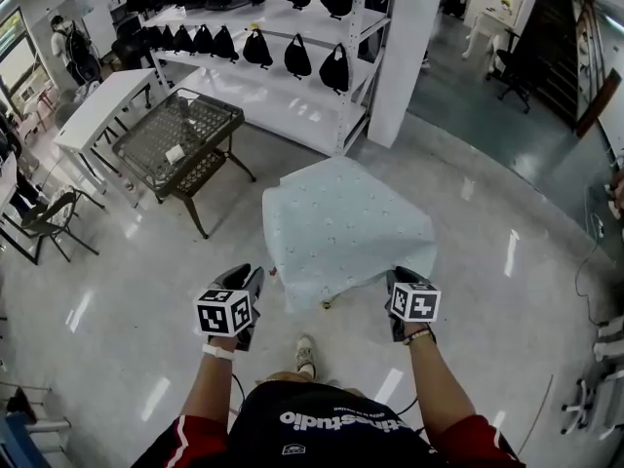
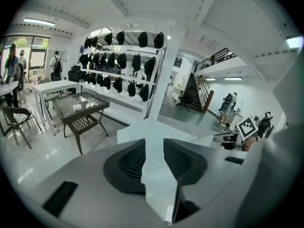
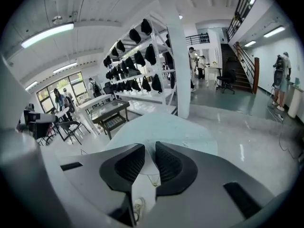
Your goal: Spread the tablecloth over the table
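The tablecloth [image 1: 346, 222] is already draped over the table, hiding it completely. It sits corner-on to the person, like a diamond, and I'd say only the straightening is left.

The left gripper [image 1: 255, 275] sits just beside the cloth's near-left edge. Its fingers [image 2: 128, 163] are spread, with a clear gap showing dotted fabric, and I can't see the pads pressing on it.

The right gripper [image 1: 400, 277] is right at the cloth's near-right edge and looks the closer of the two. Its fingers [image 3: 172, 165] are only narrowly apart, and a pointed corner of the cloth with a loose thread hangs in that gap. It looks framed rather than nipped.

The cloth lies ahead of both sets of fingertips and a little inward, so each hand has an edge directly in front of it. The cloth reads roughly square with no real long axis. One diagonal runs away from the person, and the near corner points back between the two grippers, nearer the left one. Any tug, I'd judge, goes outward and down along those two near edges.
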